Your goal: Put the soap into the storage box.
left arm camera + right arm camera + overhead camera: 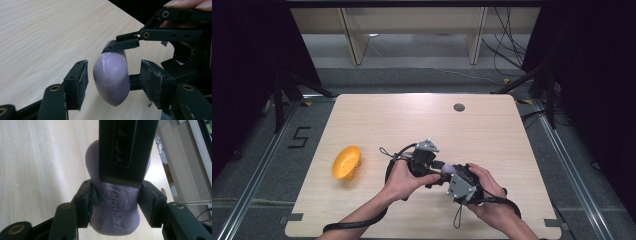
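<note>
A handover looks to be in hand: the right gripper (pixel 113 195) is clamped on the narrow waist of a smooth lilac waisted bar of soap (pixel 113 217), both pads pressed against its sides, and holds it in the air above the pale wooden table (pixel 492 130), near the front edge, between the person's two hands; the left gripper (pixel 113 82) stands spread wide about the same bar, its worn pads either side of the soap's broad faces with a clear gap on each, so it grips nothing yet. In my judgement the next move calls for the left jaws to close squarely on the faces before the right lets go; the soap looks slick, and a skewed pinch could squirt it out. A yellow plastic bowl (pixel 346 162) lies tilted well apart to the left, near that edge; the tabletop between offers open room.
</note>
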### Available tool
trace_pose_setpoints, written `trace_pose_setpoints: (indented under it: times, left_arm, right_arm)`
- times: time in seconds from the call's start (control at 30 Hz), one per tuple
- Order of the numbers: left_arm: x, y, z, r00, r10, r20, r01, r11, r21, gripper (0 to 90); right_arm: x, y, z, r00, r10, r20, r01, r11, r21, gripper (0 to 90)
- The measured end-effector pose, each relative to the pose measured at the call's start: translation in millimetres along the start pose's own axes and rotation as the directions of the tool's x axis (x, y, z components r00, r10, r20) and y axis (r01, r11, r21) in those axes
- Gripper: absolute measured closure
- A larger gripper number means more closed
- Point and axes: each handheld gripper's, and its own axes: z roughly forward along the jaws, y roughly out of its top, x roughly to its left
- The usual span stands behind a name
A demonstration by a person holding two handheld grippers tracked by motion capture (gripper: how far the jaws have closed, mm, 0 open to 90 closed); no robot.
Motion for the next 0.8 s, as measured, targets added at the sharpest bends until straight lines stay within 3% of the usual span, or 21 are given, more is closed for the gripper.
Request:
trace_pose_setpoints:
  times: [0.03, 0.1, 0.13, 0.23, 0.47, 0.53, 0.57, 0.6, 0.8]
  left_arm:
    - [1.0, 0.4, 0.4, 1.0000, 0.005, 0.001, -0.005, 1.0000, 0.003, 40.1]
    - [2.1, 0.6, 1.2, 1.0000, -0.001, -0.005, 0.001, 0.9999, 0.014, 41.1]
    - [3.5, 0.7, 2.1, 0.9999, -0.005, 0.012, 0.005, 0.9999, 0.013, 41.7]
    - [4.4, 0.9, 3.3, 0.9992, -0.027, 0.029, 0.027, 0.9996, 0.012, 43.1]
    - [3.4, 2.1, 6.2, 0.9985, -0.046, 0.029, 0.046, 0.9987, 0.024, 45.7]
    - [2.8, 2.5, 7.3, 0.9982, -0.054, 0.028, 0.053, 0.9982, 0.030, 46.5]
    - [2.9, 2.6, 8.1, 0.9983, -0.052, 0.027, 0.051, 0.9983, 0.029, 46.7]
    - [3.6, 2.6, 8.5, 0.9979, -0.056, 0.032, 0.055, 0.9980, 0.033, 47.2]
    - [6.2, 1.3, 12.9, 0.9937, -0.099, 0.052, 0.098, 0.9949, 0.021, 49.6]
  right_arm:
    - [-6.0, 0.6, 5.9, 0.9957, -0.087, -0.030, 0.085, 0.994, -0.067, 50.0]
    - [-7.5, 1.5, 5.9, 0.9922, -0.122, -0.027, 0.119, 0.990, -0.071, 50.0]
    - [-8.1, 1.8, 6.1, 0.9905, -0.135, -0.025, 0.133, 0.988, -0.075, 50.0]
    - [-5.7, 1.3, 5.3, 0.9953, -0.090, -0.034, 0.088, 0.994, -0.062, 49.9]
    - [-4.9, 2.0, 5.3, 0.9956, -0.092, -0.014, 0.091, 0.993, -0.068, 49.9]
    - [-7.0, 2.8, 6.3, 0.9896, -0.143, -0.011, 0.142, 0.986, -0.083, 49.9]
    - [-6.5, 2.8, 5.9, 0.9911, -0.133, -0.007, 0.132, 0.988, -0.079, 49.9]
    - [-4.5, 2.2, 5.1, 0.9952, -0.095, -0.023, 0.093, 0.993, -0.065, 50.0]
    - [-4.6, 2.9, 4.0, 0.9953, -0.096, -0.010, 0.095, 0.993, -0.076, 49.9]
